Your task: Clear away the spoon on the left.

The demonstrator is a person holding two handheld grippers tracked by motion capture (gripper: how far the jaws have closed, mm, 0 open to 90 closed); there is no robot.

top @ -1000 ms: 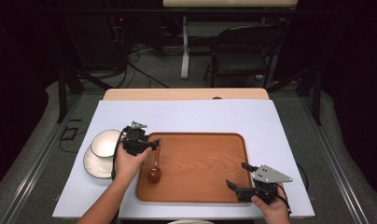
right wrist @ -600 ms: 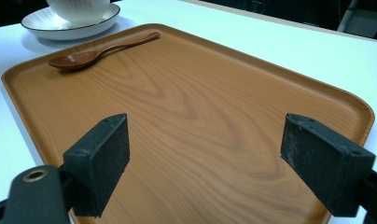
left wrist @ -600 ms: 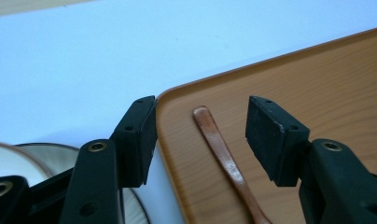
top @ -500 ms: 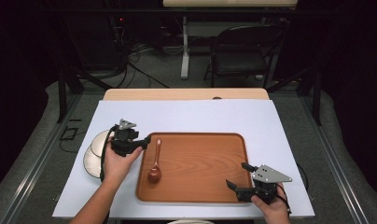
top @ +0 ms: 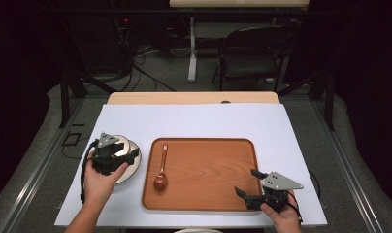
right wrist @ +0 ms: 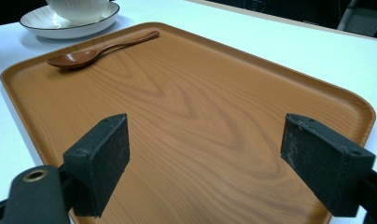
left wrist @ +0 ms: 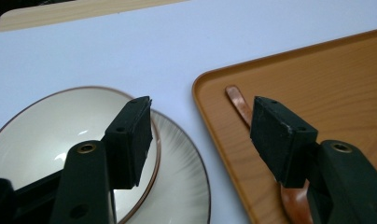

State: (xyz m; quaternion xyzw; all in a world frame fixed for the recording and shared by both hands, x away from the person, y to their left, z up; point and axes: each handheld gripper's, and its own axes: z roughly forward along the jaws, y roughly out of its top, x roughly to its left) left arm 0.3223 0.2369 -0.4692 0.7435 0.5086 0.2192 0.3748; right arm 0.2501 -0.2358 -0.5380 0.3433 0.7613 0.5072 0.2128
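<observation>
**Spoon on the tray, both jaws spread**

While a brown wooden spoon (top: 161, 167) lies along the left side of the wooden tray (top: 208, 201), bowl end toward me, my left gripper (top: 117, 156) hovers over the white bowl (top: 122, 145) and saucer (top: 131, 170), jaws spread. My right gripper (top: 246, 183) sits low at the tray's near right corner, jaws wide apart.

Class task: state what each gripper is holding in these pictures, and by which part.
Nothing. The left gripper and right gripper both stand open, jaws empty.
</observation>
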